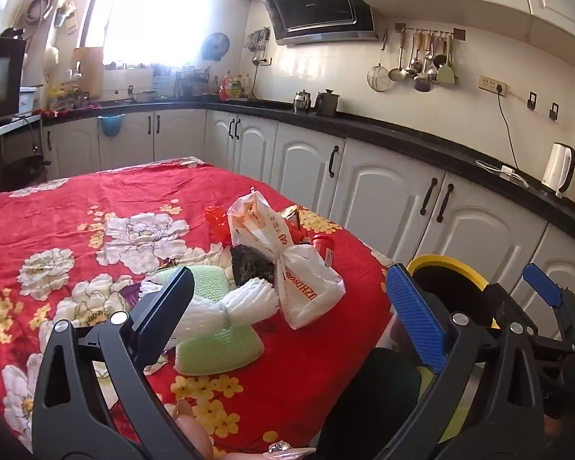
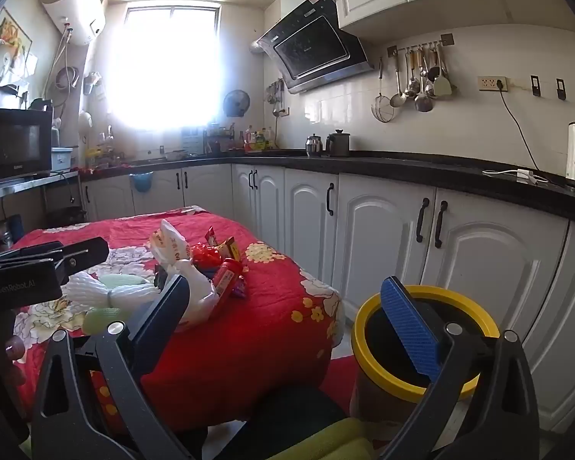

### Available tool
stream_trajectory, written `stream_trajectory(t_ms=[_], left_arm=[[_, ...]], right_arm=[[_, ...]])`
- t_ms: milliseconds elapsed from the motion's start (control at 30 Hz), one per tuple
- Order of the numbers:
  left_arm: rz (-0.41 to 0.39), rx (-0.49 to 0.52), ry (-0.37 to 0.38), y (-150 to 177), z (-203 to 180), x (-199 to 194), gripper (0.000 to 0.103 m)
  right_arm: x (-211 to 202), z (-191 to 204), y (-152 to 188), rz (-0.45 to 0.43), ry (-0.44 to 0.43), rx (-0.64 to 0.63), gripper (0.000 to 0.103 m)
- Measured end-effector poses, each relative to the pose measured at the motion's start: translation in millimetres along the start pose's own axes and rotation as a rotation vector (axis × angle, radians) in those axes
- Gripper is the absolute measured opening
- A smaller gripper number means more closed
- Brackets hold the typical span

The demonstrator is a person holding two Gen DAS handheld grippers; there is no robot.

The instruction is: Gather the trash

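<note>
While nothing is yet gripped, trash sits heaped toward the right side of the worktop [image 1: 76, 199], on its red floral cloth. Leftmost: white foam netting [image 1: 226, 306], cinched at the middle by a band, lying across a green foam pad [image 1: 218, 349]. Judged very light, springy, crushable; the banded waist looks the surest place to pinch. Next right: a knotted white plastic bag [image 1: 287, 260] with orange print, soft and slippery, probably light; take it at the knot, where the film bunches. Behind it, a dark wrapper, red crinkled scraps and a red tube [image 1: 324, 247], small and loose, partly hidden. Farther right, off the worktop edge on the floor, the yellow-rimmed bin [image 2: 425, 341] stands open.

Left gripper [image 1: 287, 318]: jaws wide apart, empty, hovering over the netting and bag; whether the dark left finger brushes the netting, cannot tell. Right gripper [image 2: 291, 326]: jaws wide apart, holding nothing, blue finger over the bin mouth.
</note>
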State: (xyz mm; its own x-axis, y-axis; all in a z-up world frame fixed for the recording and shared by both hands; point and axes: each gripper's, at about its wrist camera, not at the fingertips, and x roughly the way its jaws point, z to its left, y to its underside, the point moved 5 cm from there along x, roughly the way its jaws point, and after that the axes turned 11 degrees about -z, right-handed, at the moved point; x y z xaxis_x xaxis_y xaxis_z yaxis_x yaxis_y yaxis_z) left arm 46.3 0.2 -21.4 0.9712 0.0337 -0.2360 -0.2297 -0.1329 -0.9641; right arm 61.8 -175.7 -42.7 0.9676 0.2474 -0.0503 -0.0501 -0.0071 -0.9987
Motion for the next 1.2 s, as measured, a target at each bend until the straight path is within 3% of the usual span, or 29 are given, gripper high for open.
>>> stream_trajectory(t_ms=[1200], left_arm=[[-0.024, -0.002, 0.015, -7.3, -0.9, -6.3, 0.092]], right_arm=[[3.9, -3.9, 1.2, 0.012, 0.01, 0.011, 0.097]])
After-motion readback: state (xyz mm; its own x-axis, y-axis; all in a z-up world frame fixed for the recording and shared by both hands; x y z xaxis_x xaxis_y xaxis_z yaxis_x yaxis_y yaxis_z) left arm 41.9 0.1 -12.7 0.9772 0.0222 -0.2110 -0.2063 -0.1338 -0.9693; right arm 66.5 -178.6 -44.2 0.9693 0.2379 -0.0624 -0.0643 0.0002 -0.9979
